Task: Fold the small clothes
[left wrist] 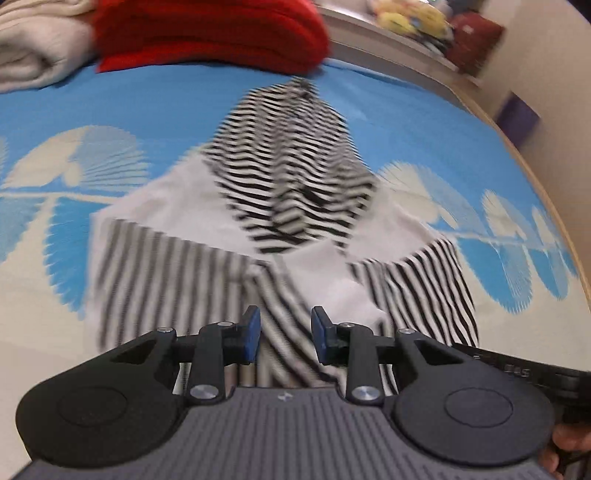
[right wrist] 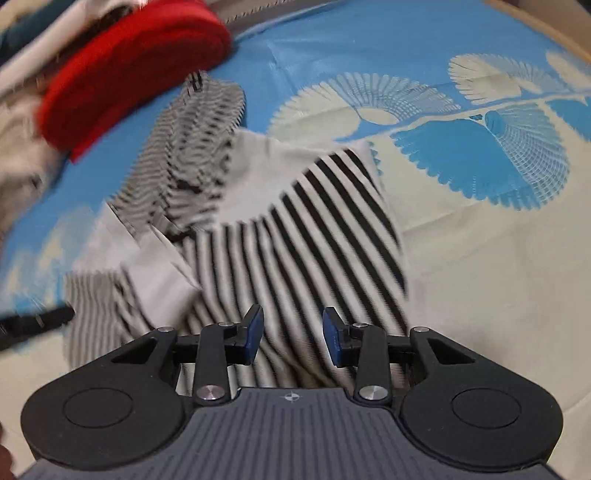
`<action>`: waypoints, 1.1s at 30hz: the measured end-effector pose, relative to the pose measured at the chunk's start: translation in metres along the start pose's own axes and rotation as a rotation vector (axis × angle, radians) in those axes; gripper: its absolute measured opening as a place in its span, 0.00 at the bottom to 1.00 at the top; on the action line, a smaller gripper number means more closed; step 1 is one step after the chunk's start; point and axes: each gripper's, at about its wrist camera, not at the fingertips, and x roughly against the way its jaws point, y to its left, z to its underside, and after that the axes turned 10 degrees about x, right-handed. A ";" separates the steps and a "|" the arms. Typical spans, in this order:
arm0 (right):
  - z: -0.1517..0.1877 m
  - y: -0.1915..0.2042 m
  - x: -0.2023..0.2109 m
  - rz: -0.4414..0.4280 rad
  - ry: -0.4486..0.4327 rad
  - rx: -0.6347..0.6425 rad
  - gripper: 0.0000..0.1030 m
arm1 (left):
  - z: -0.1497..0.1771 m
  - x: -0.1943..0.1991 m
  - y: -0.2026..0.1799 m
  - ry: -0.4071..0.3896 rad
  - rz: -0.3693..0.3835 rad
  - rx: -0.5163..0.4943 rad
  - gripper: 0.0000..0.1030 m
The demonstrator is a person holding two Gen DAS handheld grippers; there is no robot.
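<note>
A small black-and-white striped garment [left wrist: 280,206] with plain white panels lies partly folded on the blue patterned bedsheet [left wrist: 166,103]. It also shows in the right wrist view [right wrist: 295,229]. My left gripper [left wrist: 285,338] is open and empty, just above the garment's near edge. My right gripper [right wrist: 292,338] is open and empty over the striped near part. The left gripper's black body [right wrist: 33,323] shows at the left edge of the right wrist view. Both views are motion-blurred.
A folded red garment [left wrist: 210,33] and a cream one [left wrist: 33,48] lie at the far side of the bed; the red one shows in the right wrist view [right wrist: 133,70]. A wooden bed edge [left wrist: 535,177] runs along the right. Toys [left wrist: 413,18] sit beyond.
</note>
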 end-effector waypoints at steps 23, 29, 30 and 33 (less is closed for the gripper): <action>0.006 -0.017 -0.011 -0.075 0.140 -0.183 0.37 | 0.018 0.007 0.004 -0.008 -0.167 0.107 0.20; -0.005 0.004 0.003 -0.106 0.088 -0.197 0.37 | 0.012 0.039 0.083 -0.006 -0.212 0.397 0.44; -0.005 0.007 0.004 -0.107 0.081 -0.192 0.37 | 0.008 0.038 0.091 -0.004 -0.213 0.409 0.45; -0.003 0.016 0.000 -0.094 0.084 -0.173 0.37 | -0.004 0.032 0.114 0.012 -0.188 0.457 0.45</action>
